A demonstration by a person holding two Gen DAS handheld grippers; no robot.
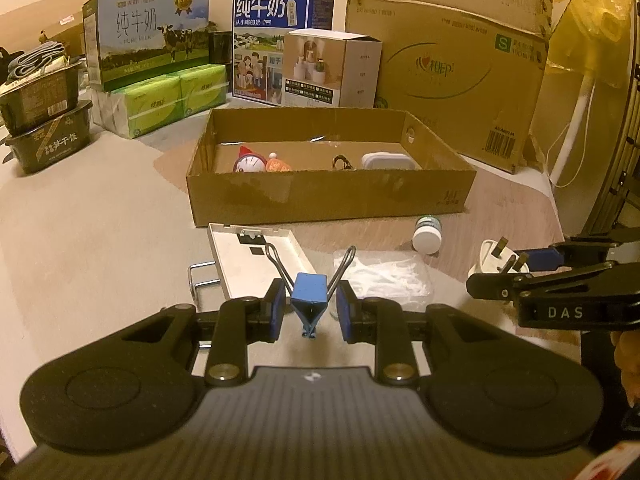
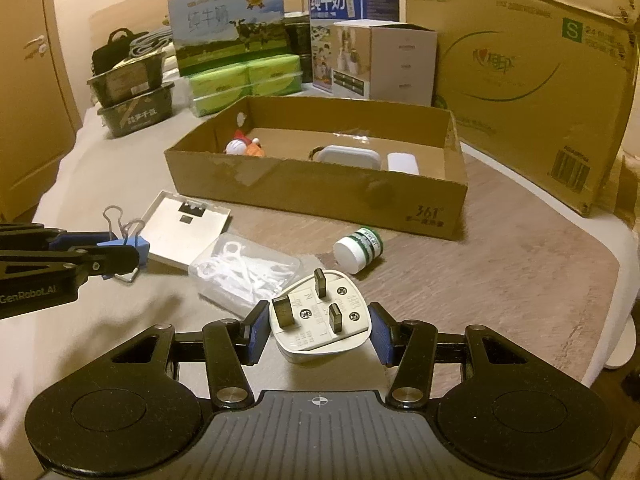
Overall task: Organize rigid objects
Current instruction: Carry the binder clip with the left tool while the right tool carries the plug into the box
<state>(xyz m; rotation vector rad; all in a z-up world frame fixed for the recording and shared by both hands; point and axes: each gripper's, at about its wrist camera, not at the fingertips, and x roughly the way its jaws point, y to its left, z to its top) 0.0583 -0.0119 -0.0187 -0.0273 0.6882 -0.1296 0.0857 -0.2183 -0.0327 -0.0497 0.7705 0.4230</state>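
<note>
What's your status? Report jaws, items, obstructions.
Left gripper jaws pinching blue binder clip by its wire handles. Right gripper jaws clamped on white three-pin plug. Both short of the cardboard box. Path ahead clear.

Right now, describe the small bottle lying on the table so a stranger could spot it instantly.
Find the shallow cardboard box in the middle of the table. Just in front of its near wall, toward the right end, the bottle lies on its side, apart from the clear box of floss picks. It is the only round thing there: white cap, green-and-white label.
</note>
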